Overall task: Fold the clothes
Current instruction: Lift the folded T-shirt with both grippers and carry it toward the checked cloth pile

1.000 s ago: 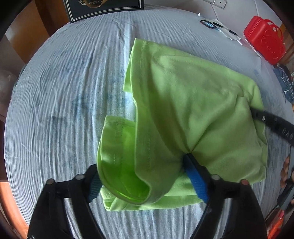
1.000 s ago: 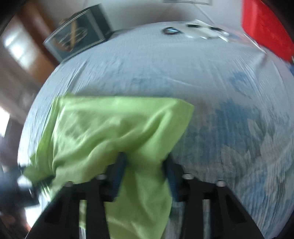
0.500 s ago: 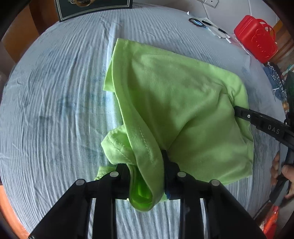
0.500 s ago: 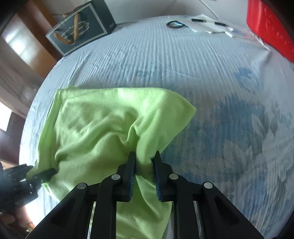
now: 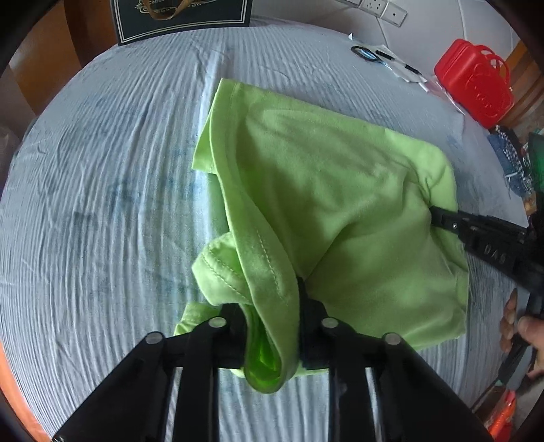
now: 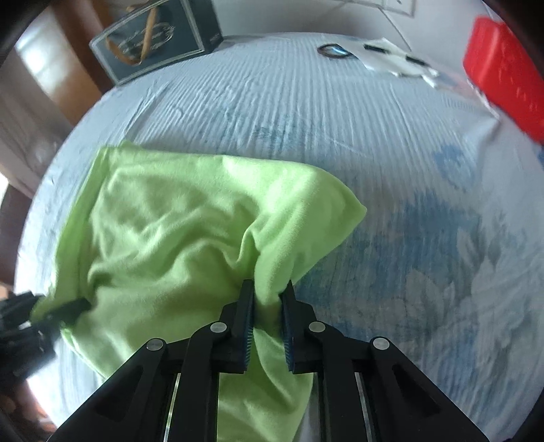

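Nearest the left wrist camera, the left claw [image 5: 272, 326] is pressed together on a bunched, stitched hem of the lime-green shirt [image 5: 333, 210], the cloth drooping in a loop between its fingers. The right claw [image 6: 267, 306] likewise pinches a gathered fold of the same shirt [image 6: 176, 238]; in the left view it [image 5: 438, 214] enters from the right edge and meets the garment's far side, with the person's hand [image 5: 520, 326] behind it. The shirt lies partly folded on the tabletop [image 5: 102, 190], which is covered in a crinkled pale blue-and-white cloth — its middle is lifted into soft ridges between the two grips, one ribbed edge running away toward the far left corner, a smaller flap tucked beneath near the left claw. Farther off, at the tabletop's right rim, stands a red plastic basket [image 5: 476, 81] with handles; its contents cannot be seen. Beside it lie scissors [image 5: 365, 52] and a pen [image 5: 404, 68] on white paper. At the far edge a dark box [image 5: 183, 17] with gold lettering stands upright — closed, so nothing inside shows.
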Motion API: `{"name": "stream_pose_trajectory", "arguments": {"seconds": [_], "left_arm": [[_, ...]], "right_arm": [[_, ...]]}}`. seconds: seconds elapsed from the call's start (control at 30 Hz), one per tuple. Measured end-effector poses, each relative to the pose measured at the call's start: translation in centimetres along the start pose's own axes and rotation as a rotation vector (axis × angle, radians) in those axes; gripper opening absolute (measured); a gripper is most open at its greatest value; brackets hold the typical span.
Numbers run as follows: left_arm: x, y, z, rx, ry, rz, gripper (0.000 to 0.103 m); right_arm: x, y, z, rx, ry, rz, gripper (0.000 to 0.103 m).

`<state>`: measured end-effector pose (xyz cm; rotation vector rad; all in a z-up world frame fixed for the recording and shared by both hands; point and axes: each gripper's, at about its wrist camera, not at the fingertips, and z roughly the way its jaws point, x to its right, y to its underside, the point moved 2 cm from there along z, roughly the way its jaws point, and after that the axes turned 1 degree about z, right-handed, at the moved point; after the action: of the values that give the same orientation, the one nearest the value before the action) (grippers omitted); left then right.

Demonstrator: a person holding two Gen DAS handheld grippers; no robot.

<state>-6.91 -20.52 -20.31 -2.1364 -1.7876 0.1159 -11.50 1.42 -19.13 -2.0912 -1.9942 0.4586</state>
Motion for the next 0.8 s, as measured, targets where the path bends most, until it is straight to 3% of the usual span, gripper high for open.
{"name": "stream_pose_trajectory", "arguments": {"seconds": [0.37, 0.6, 0.8], "left_arm": [[3.8, -1.0, -6.4, 0.116, 0.063, 0.051, 0.014], [11.2, -3.6, -8.8, 0.172, 0.104, 0.149, 0.014], [19.3, -5.2, -9.5, 0.194, 0.126, 0.218, 0.014]], "right_arm": [[1.5, 0.0, -8.0, 0.193, 0.009, -0.035, 0.010], [5.8, -1.0, -14.5, 0.312, 0.067, -0.028, 0.010], [12.8, -0.3, -17.9, 0.349, 0.110, 0.002, 0.010]]}}
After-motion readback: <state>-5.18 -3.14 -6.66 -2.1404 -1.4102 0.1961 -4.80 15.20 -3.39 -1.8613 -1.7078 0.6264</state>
